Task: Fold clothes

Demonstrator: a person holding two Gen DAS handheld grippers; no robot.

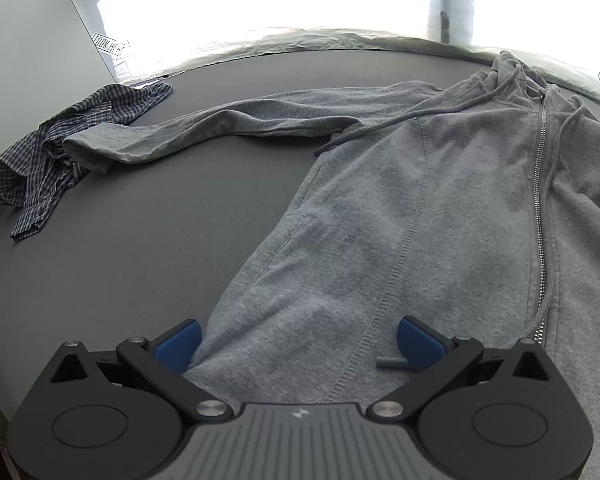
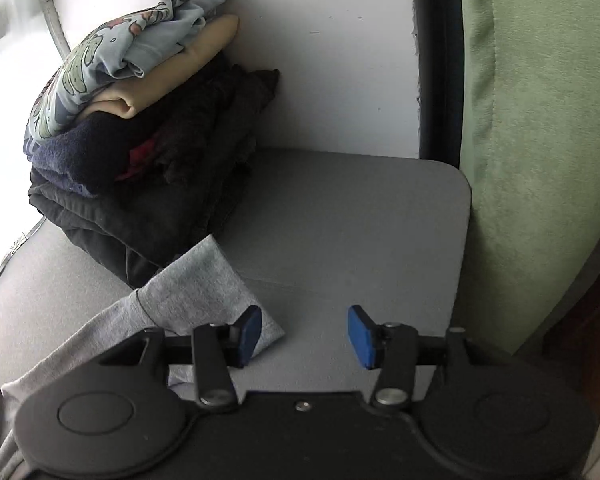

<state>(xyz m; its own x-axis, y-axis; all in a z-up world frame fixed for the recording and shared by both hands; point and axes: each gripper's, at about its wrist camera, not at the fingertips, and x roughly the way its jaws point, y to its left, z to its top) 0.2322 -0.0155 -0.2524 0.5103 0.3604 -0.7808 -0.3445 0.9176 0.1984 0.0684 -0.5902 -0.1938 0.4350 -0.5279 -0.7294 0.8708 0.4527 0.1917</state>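
Two grippers, both spread apart: the left gripper (image 1: 298, 342) straddles the hem of a grey zip hoodie (image 1: 440, 208) lying flat on the table (image 1: 140, 260); the right gripper (image 2: 305, 334) hovers beside its cuff (image 2: 204, 292).

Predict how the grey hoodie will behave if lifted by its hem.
The hoodie lies flat and creased, so it will probably droop limply. Its outstretched sleeve would likely trail behind. The loose drawcord may dangle and swing.
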